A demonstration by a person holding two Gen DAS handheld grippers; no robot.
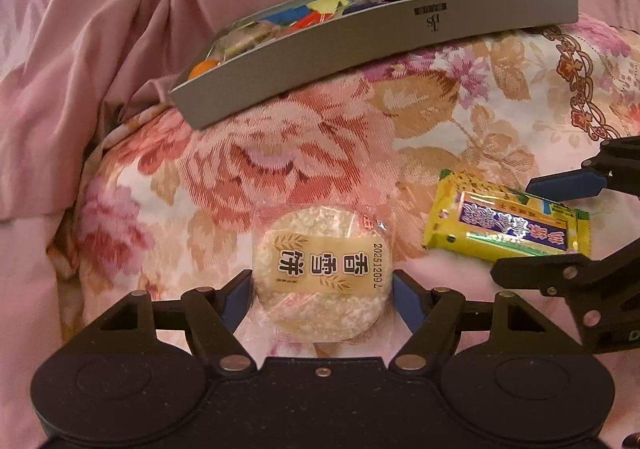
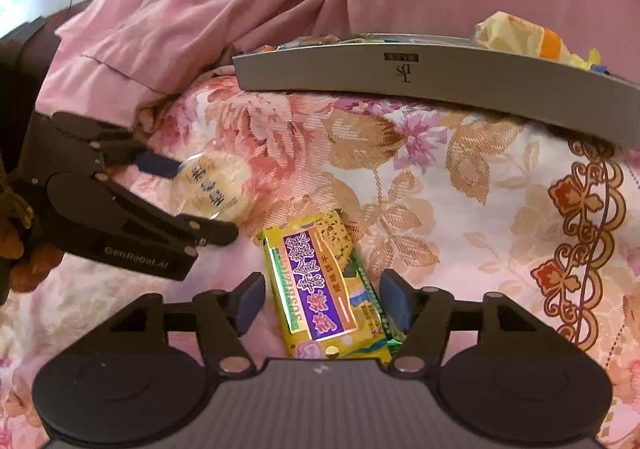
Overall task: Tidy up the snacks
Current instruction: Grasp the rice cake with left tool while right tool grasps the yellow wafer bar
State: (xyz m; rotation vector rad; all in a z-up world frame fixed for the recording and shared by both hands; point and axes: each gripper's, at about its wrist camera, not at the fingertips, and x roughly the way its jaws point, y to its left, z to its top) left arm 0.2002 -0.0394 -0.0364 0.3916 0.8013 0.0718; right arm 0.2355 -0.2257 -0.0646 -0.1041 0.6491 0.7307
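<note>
A round rice cracker in a clear wrapper [image 1: 322, 277] lies on the floral quilt between the fingers of my left gripper [image 1: 323, 295], whose blue pads touch the wrapper's two edges. It also shows in the right wrist view [image 2: 212, 185] between the left gripper's fingers [image 2: 160, 165]. A yellow and purple biscuit packet [image 2: 326, 289] lies on the quilt between the open fingers of my right gripper [image 2: 322, 303], apart from both pads. The packet also shows in the left wrist view [image 1: 508, 225], with the right gripper's fingers [image 1: 560, 185] on either side.
A grey shallow box [image 1: 360, 49] holding several wrapped snacks rests on the raised quilt behind both grippers; it also shows in the right wrist view [image 2: 440, 81]. Pink fabric [image 1: 100, 29] is bunched up at the left and back.
</note>
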